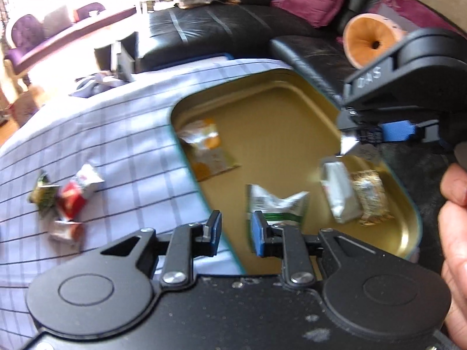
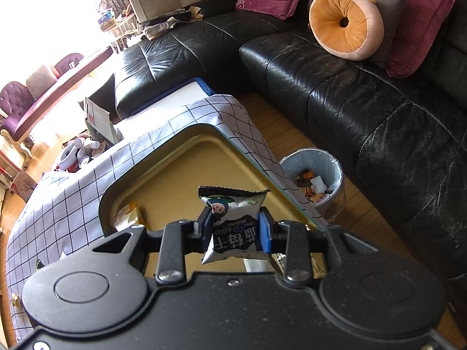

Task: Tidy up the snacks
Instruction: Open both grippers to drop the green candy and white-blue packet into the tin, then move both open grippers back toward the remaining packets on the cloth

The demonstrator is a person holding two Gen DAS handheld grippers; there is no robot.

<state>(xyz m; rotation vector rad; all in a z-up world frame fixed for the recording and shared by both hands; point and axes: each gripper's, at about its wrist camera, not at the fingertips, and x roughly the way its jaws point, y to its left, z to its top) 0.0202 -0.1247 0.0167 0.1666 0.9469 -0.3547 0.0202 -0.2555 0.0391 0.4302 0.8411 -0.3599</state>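
A gold tin tray (image 1: pixel 277 99) lies on a checked cloth and holds several snack packets: an orange-printed one (image 1: pixel 207 148), a green and white one (image 1: pixel 277 201), a silver one (image 1: pixel 340 192) and a gold one (image 1: pixel 372 198). My left gripper (image 1: pixel 235 233) is open and empty over the tray's near edge. Three loose packets lie on the cloth at the left, among them a red one (image 1: pixel 73 198). My right gripper (image 2: pixel 235 230) is shut on a black and white snack packet (image 2: pixel 233 221) above the tray (image 2: pixel 186 151); it also shows in the left wrist view (image 1: pixel 359 137).
A black leather sofa (image 2: pixel 350 93) with pink cushions and a round orange cushion (image 2: pixel 344 26) wraps around the table. A waste bin (image 2: pixel 315 178) stands on the wood floor past the table's right edge. A card stand (image 2: pixel 99 119) sits at the far end.
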